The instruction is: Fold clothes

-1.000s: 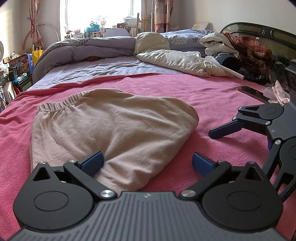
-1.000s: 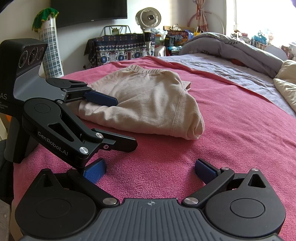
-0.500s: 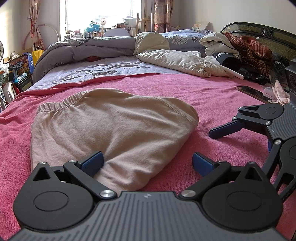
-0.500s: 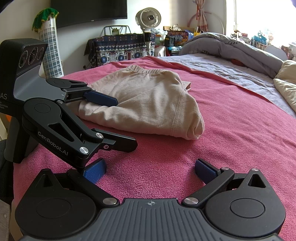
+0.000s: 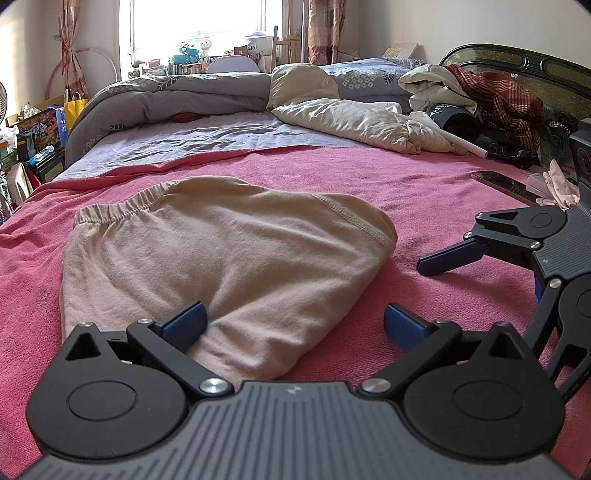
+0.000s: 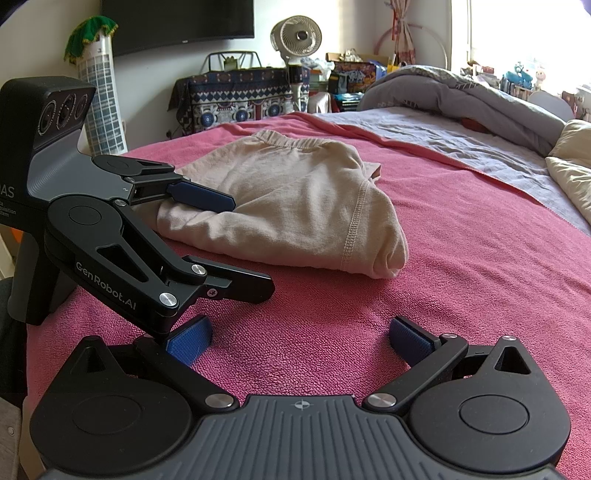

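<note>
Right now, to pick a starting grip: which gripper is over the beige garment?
The left gripper: its open fingers straddle the beige garment's near corner. The right gripper is open over bare pink blanket.

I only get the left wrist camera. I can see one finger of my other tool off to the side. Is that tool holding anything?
Observer: No. The right tool is open, with only bare pink blanket between its fingers.
Child: Has my left tool got the shorts yet?
Observer: Not yet. From the right wrist camera the left tool is open, with one blue finger over the near corner of the beige shorts and the other out over the blanket.
Child: What's on the wall past the shorts?
Observer: A dark flat screen, mounted high up.
</note>
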